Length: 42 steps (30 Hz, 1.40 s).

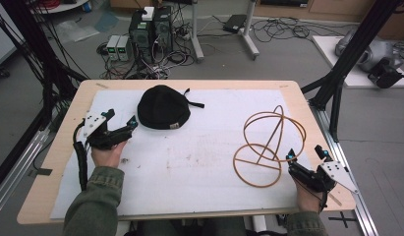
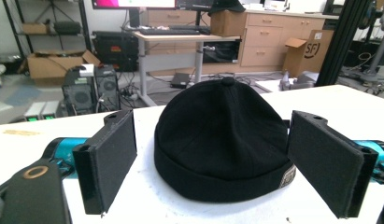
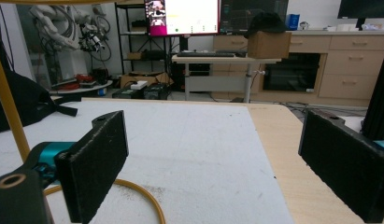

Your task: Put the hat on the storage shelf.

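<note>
A black cap with a strap lies on the white mat at the back left. My left gripper stands open just left of it, aimed at it. In the left gripper view the cap sits between and just beyond the two spread pads. A yellow-tan hoop stand stands at the right of the mat. My right gripper is open beside the stand's right edge with nothing held. In the right gripper view the stand's base hoop curves by the left pad.
The white mat covers most of the wooden table. Black frame posts rise at the table's right. Computer towers and cables sit on the floor beyond the far edge.
</note>
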Motion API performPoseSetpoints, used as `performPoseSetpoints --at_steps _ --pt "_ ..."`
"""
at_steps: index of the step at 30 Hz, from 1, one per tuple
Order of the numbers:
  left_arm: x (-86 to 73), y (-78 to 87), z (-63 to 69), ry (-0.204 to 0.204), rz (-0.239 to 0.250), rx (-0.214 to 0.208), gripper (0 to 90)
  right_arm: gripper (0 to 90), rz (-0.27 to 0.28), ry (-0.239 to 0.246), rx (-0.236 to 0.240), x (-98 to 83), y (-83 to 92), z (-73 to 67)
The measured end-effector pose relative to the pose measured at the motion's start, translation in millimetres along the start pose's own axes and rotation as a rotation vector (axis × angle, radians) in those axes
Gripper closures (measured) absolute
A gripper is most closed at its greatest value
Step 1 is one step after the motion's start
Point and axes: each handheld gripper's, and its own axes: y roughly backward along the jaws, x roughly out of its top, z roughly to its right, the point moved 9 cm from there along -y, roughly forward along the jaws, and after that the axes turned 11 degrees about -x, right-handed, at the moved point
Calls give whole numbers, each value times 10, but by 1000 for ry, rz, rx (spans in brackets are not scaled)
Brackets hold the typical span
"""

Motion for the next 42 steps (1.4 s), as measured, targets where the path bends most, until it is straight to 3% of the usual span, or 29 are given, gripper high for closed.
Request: performPoseSetpoints --at_steps 11,15,21,24,26,36,40,42 --pt "17 -245 -4 23 -23 -20 157 74 0 3 -1 -2 -14 0" --pt "-45 -338 -12 37 -47 -26 157 74 1 2 0 0 -17 0" --pt "-78 -509 14 26 -85 -42 158 74 0 0 1 0 -25 -1" --pt "-89 -586 31 29 -82 -48 162 74 2 3 3 0 -39 -8" --pt "-129 -638 33 26 -111 -50 157 74 3 5 6 0 -41 -16" --pt "-163 -854 58 25 -128 -37 159 74 4 4 10 3 -49 -34" --pt "-225 -957 61 13 -176 -37 156 74 4 1 10 5 -45 -39" --pt "-215 -1007 75 12 -173 -40 156 74 6 4 7 10 -39 -36"
